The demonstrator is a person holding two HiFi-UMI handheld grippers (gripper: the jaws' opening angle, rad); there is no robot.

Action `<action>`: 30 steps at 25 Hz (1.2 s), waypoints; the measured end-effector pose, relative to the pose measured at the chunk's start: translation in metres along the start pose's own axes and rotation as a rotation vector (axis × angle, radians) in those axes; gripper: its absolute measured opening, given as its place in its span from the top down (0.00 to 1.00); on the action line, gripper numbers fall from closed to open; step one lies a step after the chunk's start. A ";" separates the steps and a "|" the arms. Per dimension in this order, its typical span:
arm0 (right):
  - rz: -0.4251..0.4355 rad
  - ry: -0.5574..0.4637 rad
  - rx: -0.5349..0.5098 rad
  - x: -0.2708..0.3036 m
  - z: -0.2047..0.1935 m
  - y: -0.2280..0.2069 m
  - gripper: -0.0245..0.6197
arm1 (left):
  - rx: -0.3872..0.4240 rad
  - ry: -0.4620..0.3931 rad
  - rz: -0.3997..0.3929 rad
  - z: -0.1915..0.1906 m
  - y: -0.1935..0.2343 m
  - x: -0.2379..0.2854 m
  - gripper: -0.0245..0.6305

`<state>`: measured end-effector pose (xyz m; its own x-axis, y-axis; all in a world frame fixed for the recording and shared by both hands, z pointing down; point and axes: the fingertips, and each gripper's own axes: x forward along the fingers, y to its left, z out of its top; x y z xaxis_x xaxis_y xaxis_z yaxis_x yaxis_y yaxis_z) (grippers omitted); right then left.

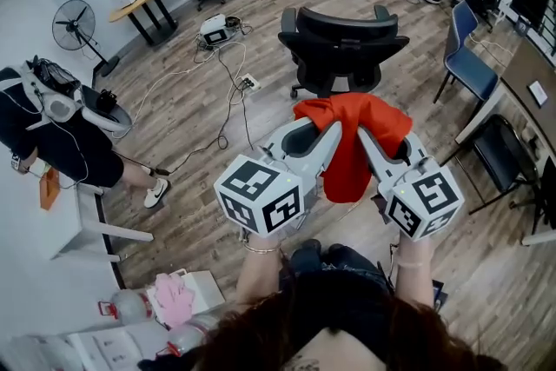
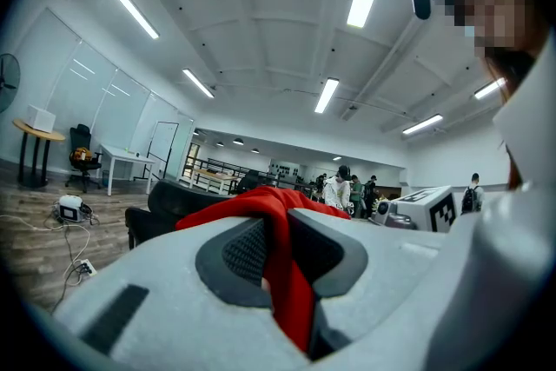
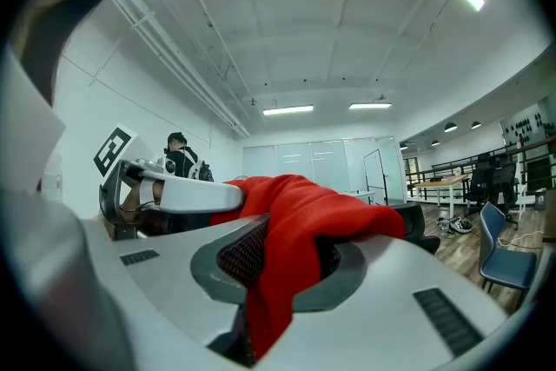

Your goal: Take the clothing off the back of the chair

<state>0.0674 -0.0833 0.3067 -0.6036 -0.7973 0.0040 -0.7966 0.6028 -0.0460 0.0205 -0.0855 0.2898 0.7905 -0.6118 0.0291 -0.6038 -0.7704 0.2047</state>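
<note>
left tool (image 1: 328, 135) clamped on red cloth (image 1: 352, 156); right tool (image 1: 369, 139) clamped on it too; cloth hangs bunched between the two tools, in the air on the near side of the black chair (image 1: 343, 48), seemingly off its backrest; step in hand looks like the lift-off, nearly done; next move likely calls for keeping both grips and drawing cloth away from chair; hanging end could snag; set-down spot unknown
</note>
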 end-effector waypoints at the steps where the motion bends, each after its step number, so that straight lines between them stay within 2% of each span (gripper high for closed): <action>1: -0.008 0.001 -0.002 0.001 0.001 0.001 0.87 | 0.001 0.003 -0.010 0.001 0.002 0.000 0.87; 10: -0.063 -0.004 -0.003 0.007 0.008 0.001 0.87 | 0.021 0.023 -0.069 0.009 0.012 0.002 0.87; 14: -0.071 -0.001 0.011 0.009 0.007 0.004 0.87 | -0.002 0.022 -0.101 0.007 0.016 -0.001 0.87; 30: -0.091 0.003 0.028 0.010 0.008 -0.003 0.87 | -0.039 0.018 -0.130 0.007 0.015 0.008 0.87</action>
<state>0.0637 -0.0935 0.2991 -0.5286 -0.8488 0.0124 -0.8471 0.5265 -0.0729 0.0169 -0.1034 0.2864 0.8640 -0.5032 0.0175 -0.4916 -0.8356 0.2453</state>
